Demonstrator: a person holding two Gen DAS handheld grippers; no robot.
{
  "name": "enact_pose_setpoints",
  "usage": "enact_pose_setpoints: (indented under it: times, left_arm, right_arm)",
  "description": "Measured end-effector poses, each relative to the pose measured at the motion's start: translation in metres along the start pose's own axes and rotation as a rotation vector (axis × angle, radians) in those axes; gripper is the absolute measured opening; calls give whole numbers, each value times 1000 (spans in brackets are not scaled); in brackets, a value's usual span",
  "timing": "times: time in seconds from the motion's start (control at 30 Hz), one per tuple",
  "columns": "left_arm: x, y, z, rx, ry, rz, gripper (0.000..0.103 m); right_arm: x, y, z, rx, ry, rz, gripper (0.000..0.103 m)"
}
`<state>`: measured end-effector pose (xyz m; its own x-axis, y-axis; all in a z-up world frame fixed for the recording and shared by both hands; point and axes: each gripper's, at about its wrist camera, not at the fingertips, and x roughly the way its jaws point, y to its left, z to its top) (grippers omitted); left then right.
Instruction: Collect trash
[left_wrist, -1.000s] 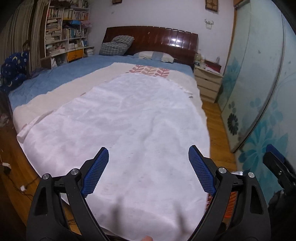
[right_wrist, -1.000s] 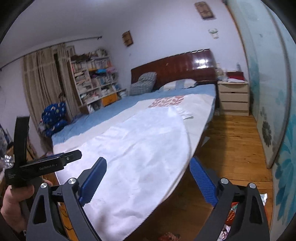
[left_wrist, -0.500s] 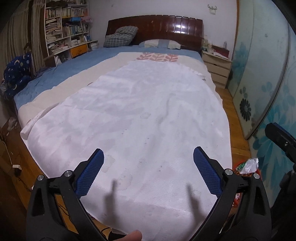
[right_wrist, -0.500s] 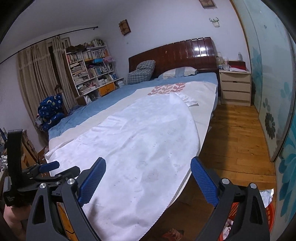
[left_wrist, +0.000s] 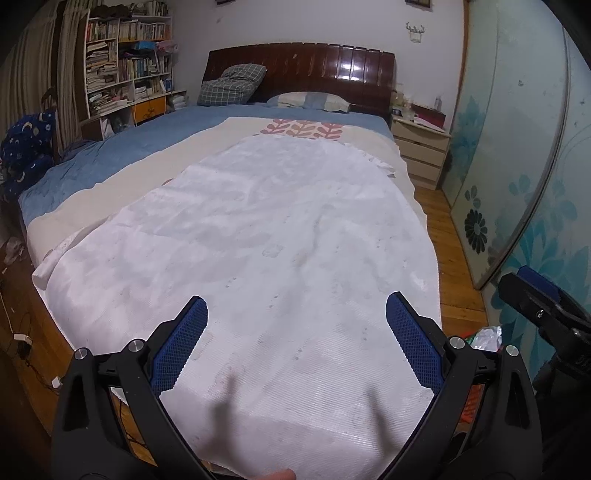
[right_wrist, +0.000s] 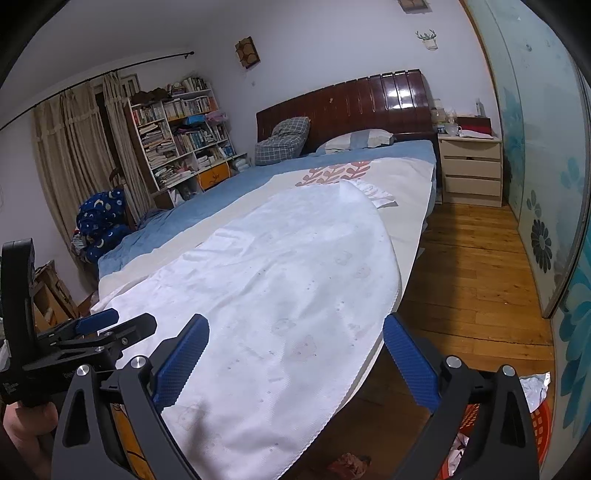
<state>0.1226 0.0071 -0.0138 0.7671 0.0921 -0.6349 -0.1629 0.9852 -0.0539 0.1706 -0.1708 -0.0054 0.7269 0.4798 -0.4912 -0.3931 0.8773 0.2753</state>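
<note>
Hovering over the bed's foot edge, my left claw (left_wrist: 295, 343) has just finished spreading wide, empty above the white sheet (left_wrist: 280, 236). My right claw (right_wrist: 295, 358) gapes empty at the sheet's right edge; bare wooden floor (right_wrist: 469, 266) beyond; red trash basket (right_wrist: 541, 424) with crumpled wrappers (right_wrist: 533, 387) lower right.

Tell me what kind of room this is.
A home bedroom, evidently: a large bed with a dark wooden headboard, a nightstand beside it, and a crowded bookshelf by the curtains.
</note>
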Motion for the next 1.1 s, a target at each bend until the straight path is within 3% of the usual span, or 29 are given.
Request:
enact_pose_setpoints:
  times: [0.57,1.1]
  left_arm:
    - [-34,1,-2,-4,-83,4,97]
    - [-25,7,-8,-40,-55,11,97]
  right_arm:
    - [-35,0,-5,-12,-46,2,95]
    - [-45,9,-8,-56,-30,34,96]
